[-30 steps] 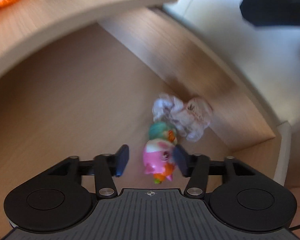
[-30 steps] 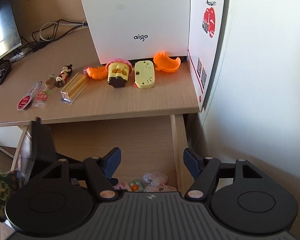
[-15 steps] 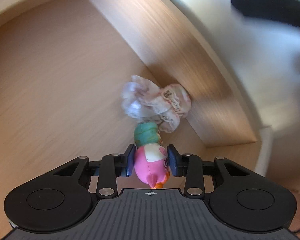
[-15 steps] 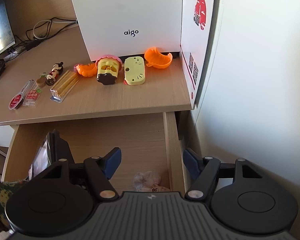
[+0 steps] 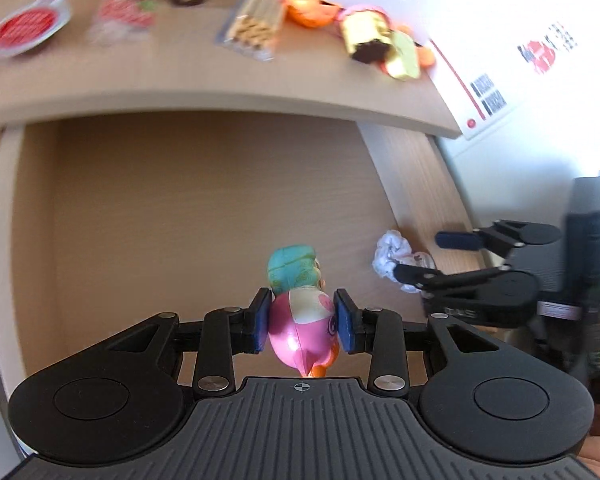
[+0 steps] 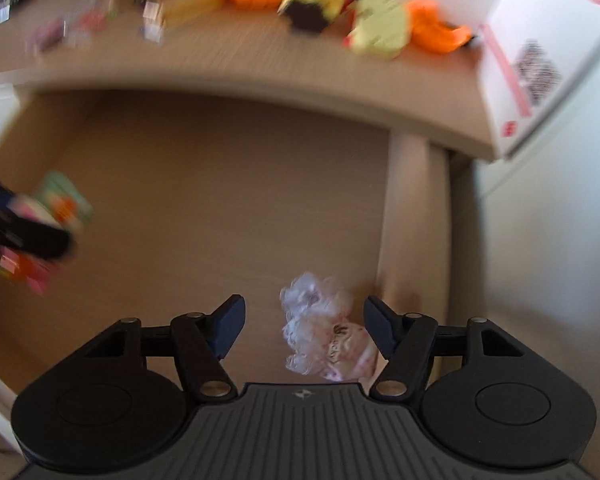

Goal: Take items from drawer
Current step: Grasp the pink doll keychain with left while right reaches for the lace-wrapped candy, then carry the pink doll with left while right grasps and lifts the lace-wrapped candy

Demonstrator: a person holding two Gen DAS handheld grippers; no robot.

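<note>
My left gripper (image 5: 302, 322) is shut on a pink and teal toy figure (image 5: 300, 312) and holds it above the floor of the open wooden drawer (image 5: 180, 220). The same toy (image 6: 60, 204) shows blurred at the left edge of the right wrist view. A crumpled clear plastic wrapper (image 6: 324, 336) lies by the drawer's right wall. My right gripper (image 6: 304, 312) hangs low over it, jaws closing, with the wrapper between them and the pads off it. In the left wrist view the right gripper (image 5: 420, 255) straddles the wrapper (image 5: 392, 252).
The desk top (image 5: 140, 80) overhangs the drawer's back. On it lie red packets (image 5: 24, 28), a pack of biscuit sticks (image 5: 256, 24), orange shells (image 5: 308, 10) and yellow toys (image 5: 368, 32). A white box (image 5: 500, 40) stands at the right, a pale wall (image 6: 560, 240) beyond the drawer's side.
The left gripper shut on the toy and lifted it away from the wrapper. The right gripper dropped from above the desk into the drawer, down over the wrapper.
</note>
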